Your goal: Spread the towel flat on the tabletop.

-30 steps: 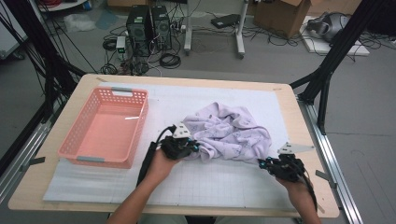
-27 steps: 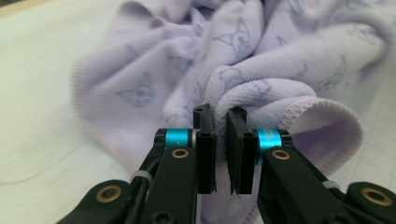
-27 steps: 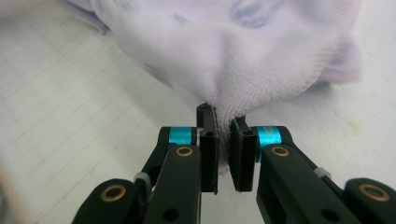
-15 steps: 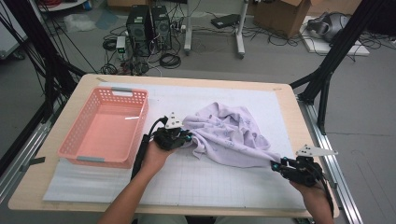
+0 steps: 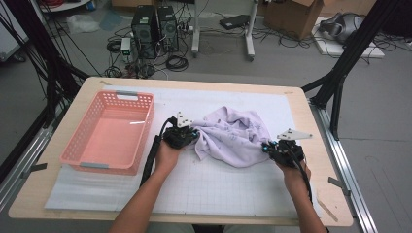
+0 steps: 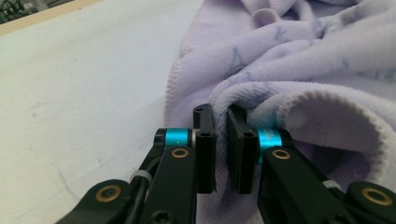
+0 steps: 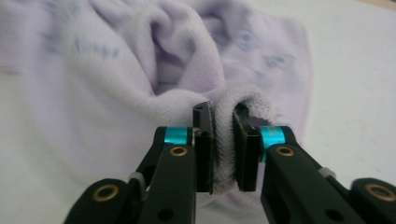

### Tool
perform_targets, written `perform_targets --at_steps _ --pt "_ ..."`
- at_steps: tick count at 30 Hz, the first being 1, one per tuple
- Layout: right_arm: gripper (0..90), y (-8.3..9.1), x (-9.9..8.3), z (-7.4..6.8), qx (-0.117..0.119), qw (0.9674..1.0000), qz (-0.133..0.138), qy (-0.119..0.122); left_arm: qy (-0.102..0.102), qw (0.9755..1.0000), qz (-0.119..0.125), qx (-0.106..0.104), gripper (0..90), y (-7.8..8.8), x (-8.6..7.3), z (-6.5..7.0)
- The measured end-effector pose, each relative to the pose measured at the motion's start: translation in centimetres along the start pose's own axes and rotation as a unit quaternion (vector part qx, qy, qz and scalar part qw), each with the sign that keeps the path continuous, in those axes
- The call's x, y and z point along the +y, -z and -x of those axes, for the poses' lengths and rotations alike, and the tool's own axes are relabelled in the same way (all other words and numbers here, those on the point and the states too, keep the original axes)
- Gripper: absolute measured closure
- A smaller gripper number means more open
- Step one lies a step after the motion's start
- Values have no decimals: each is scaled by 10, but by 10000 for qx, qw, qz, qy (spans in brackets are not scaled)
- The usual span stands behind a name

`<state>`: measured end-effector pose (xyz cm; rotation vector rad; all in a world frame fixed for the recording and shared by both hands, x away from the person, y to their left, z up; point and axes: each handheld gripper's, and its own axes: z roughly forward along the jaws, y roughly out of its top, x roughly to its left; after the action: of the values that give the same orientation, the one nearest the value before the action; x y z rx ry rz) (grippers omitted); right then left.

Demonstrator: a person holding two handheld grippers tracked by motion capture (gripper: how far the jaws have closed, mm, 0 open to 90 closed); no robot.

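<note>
From above, your left gripper (image 5: 190,137) sits at the left edge of the cloth (image 5: 233,136), and your right gripper (image 5: 268,147) sits at its lower right corner. The cloth lies rumpled on the white mat (image 5: 214,189), right of the basket (image 5: 109,133) and apart from it.

Along your left gripper (image 6: 221,140), the jaws stand pressed nearly together with a thin slot between them. A fold of the cloth (image 6: 299,60) bunches right at their tips and around the right jaw; whether the pads truly pinch it you cannot tell from here, though they look clamped on its edge.

Along your right gripper (image 7: 223,140), the jaws have just been closing and now pinch a rolled hem of the cloth (image 7: 140,60), which fills the gap between the pads.
</note>
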<state>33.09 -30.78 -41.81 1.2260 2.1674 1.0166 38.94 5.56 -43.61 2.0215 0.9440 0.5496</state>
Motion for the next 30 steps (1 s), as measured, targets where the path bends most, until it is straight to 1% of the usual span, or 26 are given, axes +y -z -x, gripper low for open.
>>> perform_targets --at_steps 2,4,5,6,9,10,12,13,15,16,17,18,19,21,22,23,24,25,27,28,29,30 --pt "825 -7 -2 8 -224 9996 -112 -135 48 10000 -7 -15 826 -1 -1 -1" --pt "824 -8 -5 15 -285 9989 -107 -360 5 10000 -12 -51 822 0 -1 -1" --pt "824 -7 -6 17 -288 9987 -82 -409 15 10000 -26 -54 810 0 -1 0" --pt "823 -6 -7 17 -278 9986 -62 -439 92 9999 -30 -49 776 1 -1 0" --pt "821 -3 -9 15 -292 9988 -72 -386 356 9993 -78 -81 607 8 -2 -2" --pt "820 -3 -10 15 -283 9989 -67 -380 423 9989 -199 -107 575 12 -1 -2" --pt "818 -3 -10 15 -266 9989 -48 -385 379 9987 -313 -97 556 19 0 0" --pt "818 -3 -10 15 -269 9989 -49 -385 331 9992 -224 -76 555 26 -1 2" --pt "817 -2 -10 13 -290 9988 -60 -397 359 9993 92 -2 576 39 -5 8" --pt "815 -2 -9 12 -301 9988 -50 -393 384 9991 177 -8 591 45 -8 11" --pt "815 -1 -9 11 -310 9988 -43 -379 429 9989 173 -69 596 51 -11 13" --pt "814 1 -9 10 -317 9988 -37 -375 472 9985 191 -200 617 55 -16 16" --pt "813 2 -9 8 -320 9988 -12 -377 499 9982 192 -261 635 60 -21 19" --pt "813 6 -11 6 -319 9988 52 -374 553 9972 263 -425 632 67 -32 25" --pt "813 9 -12 5 -299 9987 90 -410 575 9968 261 -492 630 68 -36 28" --pt "812 10 -13 5 -292 9987 110 -411 615 9960 227 -603 620 67 -39 31" --pt "812 11 -14 4 -295 9985 136 -435 690 9951 206 -677 601 65 -40 33" --pt "812 11 -14 5 -286 9986 149 -424 739 9942 156 -762 565 61 -39 37" --pt "811 10 -15 6 -253 9984 133 -489 820 9923 29 -932 507 52 -35 45" --pt "811 9 -15 7 -237 9984 135 -492 773 9926 -75 -939 492 46 -33 50" --pt "811 9 -14 7 -231 9982 145 -525 692 9935 -214 -882 492 41 -30 54" --pt "812 9 -14 7 -227 9981 145 -556 654 9943 -342 -774 492 36 -29 57"
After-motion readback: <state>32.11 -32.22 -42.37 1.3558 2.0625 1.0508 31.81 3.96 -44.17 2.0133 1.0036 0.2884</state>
